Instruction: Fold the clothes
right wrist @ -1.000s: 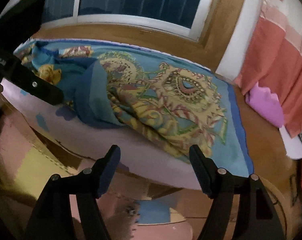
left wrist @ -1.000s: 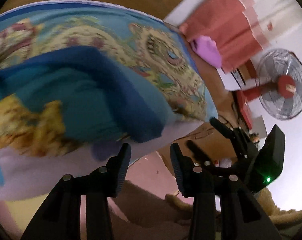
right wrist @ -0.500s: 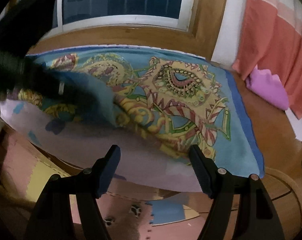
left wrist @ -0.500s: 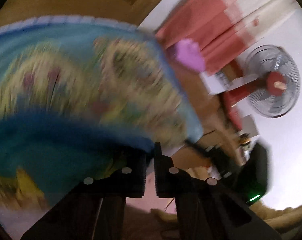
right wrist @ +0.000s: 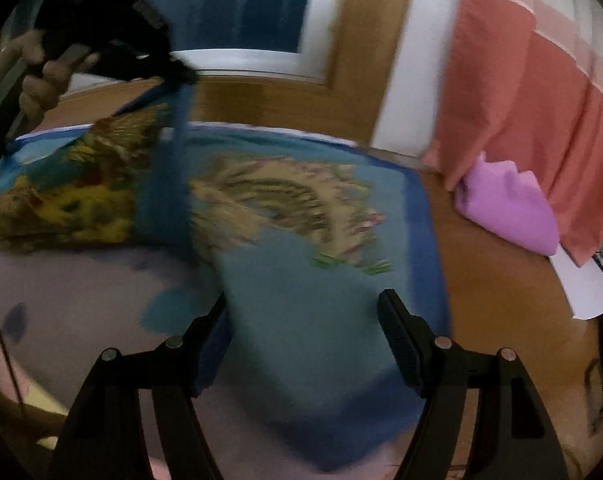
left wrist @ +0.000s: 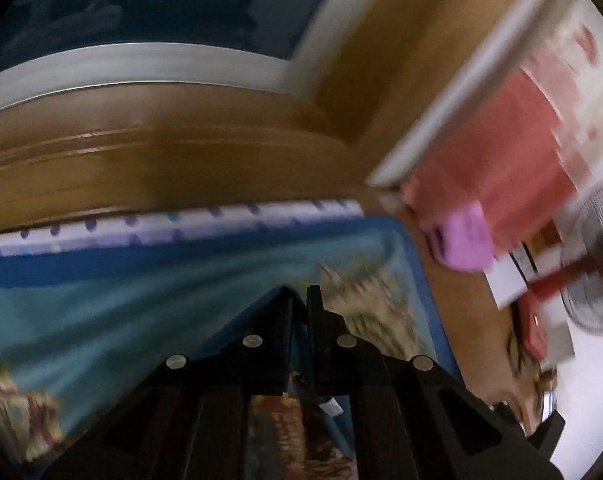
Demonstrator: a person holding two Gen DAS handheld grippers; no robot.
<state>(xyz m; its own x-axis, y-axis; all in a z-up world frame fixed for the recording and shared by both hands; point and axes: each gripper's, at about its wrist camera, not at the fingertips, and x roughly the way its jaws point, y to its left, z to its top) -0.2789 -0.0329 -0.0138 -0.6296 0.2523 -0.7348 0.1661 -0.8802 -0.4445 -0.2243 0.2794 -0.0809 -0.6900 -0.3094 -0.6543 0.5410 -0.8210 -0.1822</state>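
The left claw (left wrist: 299,292) has its jaws pressed together on the edge of the blue patterned cloth (right wrist: 309,240), and in the right wrist view that same left claw (right wrist: 181,76) sits high at the upper left, gripped by the person's hand (right wrist: 41,76), with a strip of blue border hanging down from its tip to the rest of the fabric. The cloth drapes from that pinched point and spreads over a pale lavender mat (right wrist: 81,292) dotted with darker spots, its yellow and red ornament bunched at the left and a plain blue corner lying forward. The right claw (right wrist: 301,316) stands wide open, one finger on each side of that forward blue corner, holding nothing; whether its fingers (right wrist: 397,336) touch the fabric cannot be told through the blur. Behind the cloth runs a wooden wall panel (left wrist: 181,160) below a white-framed window (right wrist: 257,4). To the right, a coral-red curtain (right wrist: 541,100) hangs down, and a folded pink-purple cloth (right wrist: 505,200) rests on the wooden floor just at its foot. In the left wrist view a standing fan (left wrist: 597,276) with a red hub shows at the far right edge, badly smeared by motion.
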